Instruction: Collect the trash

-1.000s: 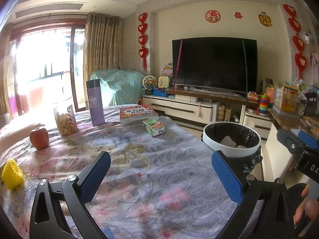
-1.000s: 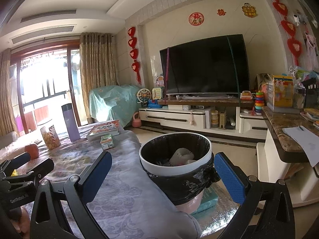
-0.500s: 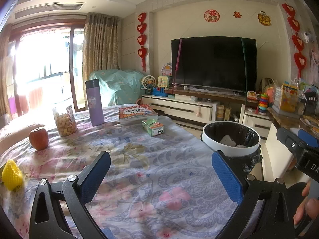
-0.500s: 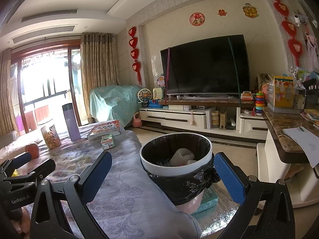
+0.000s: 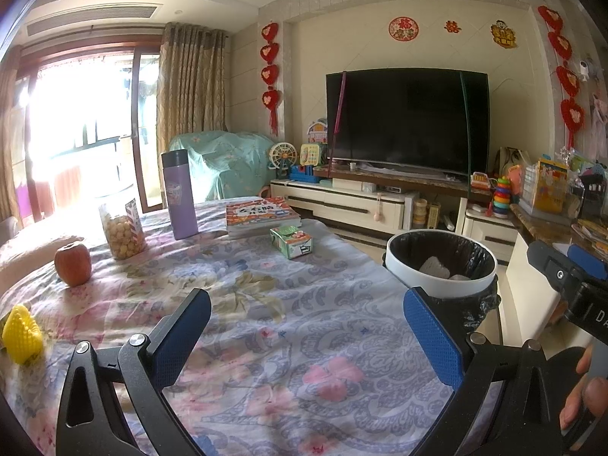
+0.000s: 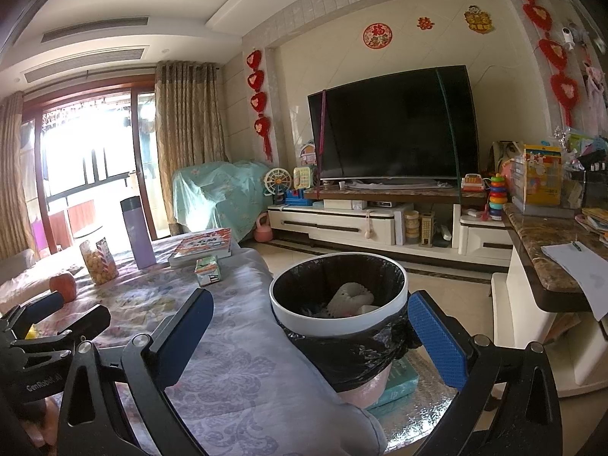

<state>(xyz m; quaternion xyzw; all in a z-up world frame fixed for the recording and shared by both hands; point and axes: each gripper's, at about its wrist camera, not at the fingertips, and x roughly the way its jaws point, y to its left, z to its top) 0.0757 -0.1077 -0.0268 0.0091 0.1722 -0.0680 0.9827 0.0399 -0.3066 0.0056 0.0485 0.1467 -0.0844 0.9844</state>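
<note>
A white-rimmed trash bin [image 5: 440,262] with a black liner stands beside the table's right edge; it also shows in the right wrist view [image 6: 338,304] with crumpled white paper [image 6: 349,298] inside. My left gripper [image 5: 307,338] is open and empty above the floral tablecloth [image 5: 288,326]. My right gripper [image 6: 311,338] is open and empty, just in front of the bin. A small green carton [image 5: 292,242] lies on the table near a book [image 5: 260,214].
On the table stand a purple flask [image 5: 178,193], a snack jar [image 5: 122,233], an apple [image 5: 73,264] and a yellow toy [image 5: 21,334]. A TV cabinet [image 6: 364,224] lies behind and a marble counter [image 6: 547,262] to the right.
Both grippers have drifted very slightly; the view is almost the same. Nothing was picked up or let go.
</note>
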